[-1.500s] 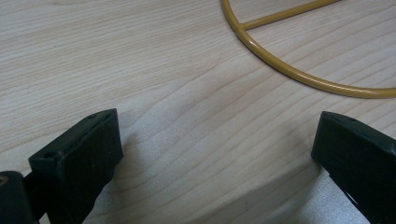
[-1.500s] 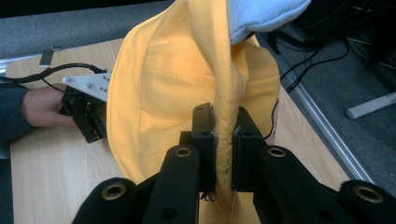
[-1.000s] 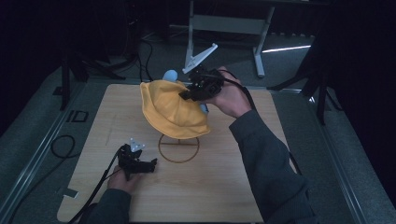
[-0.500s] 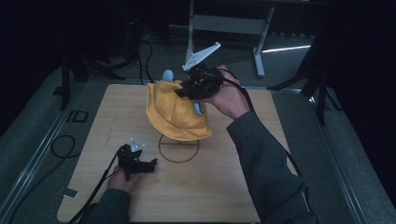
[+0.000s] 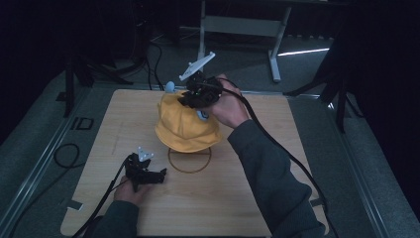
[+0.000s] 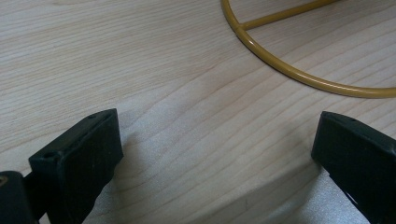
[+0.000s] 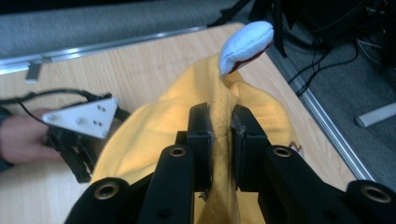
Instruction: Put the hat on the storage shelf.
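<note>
Resting on pale wood table (image 5: pixel 237 198), dark room: left hand-held gripper (image 5: pixel 146 172) apart; right hand-held gripper (image 5: pixel 197 99) clamped on yellow hat (image 5: pixel 185 126).

You had no readable text, label, brand name or number anywhere in these views. The only marking was a small dark sign (image 5: pixel 82 123) on the floor just off the left edge of the tabletop (image 5: pixel 277 148), and its characters were too blurred to make out.
</note>
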The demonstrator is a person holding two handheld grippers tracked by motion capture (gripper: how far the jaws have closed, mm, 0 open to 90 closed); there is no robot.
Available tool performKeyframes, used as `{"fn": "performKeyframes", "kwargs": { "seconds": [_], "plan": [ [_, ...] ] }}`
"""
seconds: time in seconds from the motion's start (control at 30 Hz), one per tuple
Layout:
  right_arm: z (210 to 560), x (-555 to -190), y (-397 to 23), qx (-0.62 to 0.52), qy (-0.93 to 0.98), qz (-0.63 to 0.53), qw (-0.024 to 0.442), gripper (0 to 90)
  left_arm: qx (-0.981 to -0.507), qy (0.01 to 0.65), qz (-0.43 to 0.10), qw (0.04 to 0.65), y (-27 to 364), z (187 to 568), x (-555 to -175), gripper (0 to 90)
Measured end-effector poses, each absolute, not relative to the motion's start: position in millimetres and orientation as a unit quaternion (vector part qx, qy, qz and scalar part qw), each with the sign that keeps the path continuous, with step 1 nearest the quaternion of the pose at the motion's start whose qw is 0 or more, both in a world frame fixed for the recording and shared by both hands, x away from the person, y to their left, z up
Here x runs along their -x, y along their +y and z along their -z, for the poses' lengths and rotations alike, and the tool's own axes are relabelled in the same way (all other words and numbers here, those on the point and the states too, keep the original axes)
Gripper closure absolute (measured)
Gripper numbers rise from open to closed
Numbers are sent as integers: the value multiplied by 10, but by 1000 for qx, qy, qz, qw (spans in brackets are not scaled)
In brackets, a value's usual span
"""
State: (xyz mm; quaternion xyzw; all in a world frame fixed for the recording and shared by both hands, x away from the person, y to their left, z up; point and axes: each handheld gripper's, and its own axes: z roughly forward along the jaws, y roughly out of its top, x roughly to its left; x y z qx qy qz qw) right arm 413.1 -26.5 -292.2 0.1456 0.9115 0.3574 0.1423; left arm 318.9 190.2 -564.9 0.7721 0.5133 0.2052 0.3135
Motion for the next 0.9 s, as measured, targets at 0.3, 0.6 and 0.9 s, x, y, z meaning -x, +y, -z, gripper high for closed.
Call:
{"fn": "performKeyframes", "kwargs": {
  "seconds": [0.3, 0.6, 0.9],
  "plan": [
    [2895, -4087, -284, -156, 908, -362, 141, 616, -772, 513, -206, 313, 1902, 5650, -3190, 19],
    [2669, -3940, -520, -173, 886, -394, 174, 341, -773, 513, -205, 313, 1902, 5649, -3189, 19],
    [2678, -3973, -848, -202, 881, -391, 176, 287, -773, 513, -205, 313, 1901, 5649, -3189, 19]
  ]
}}
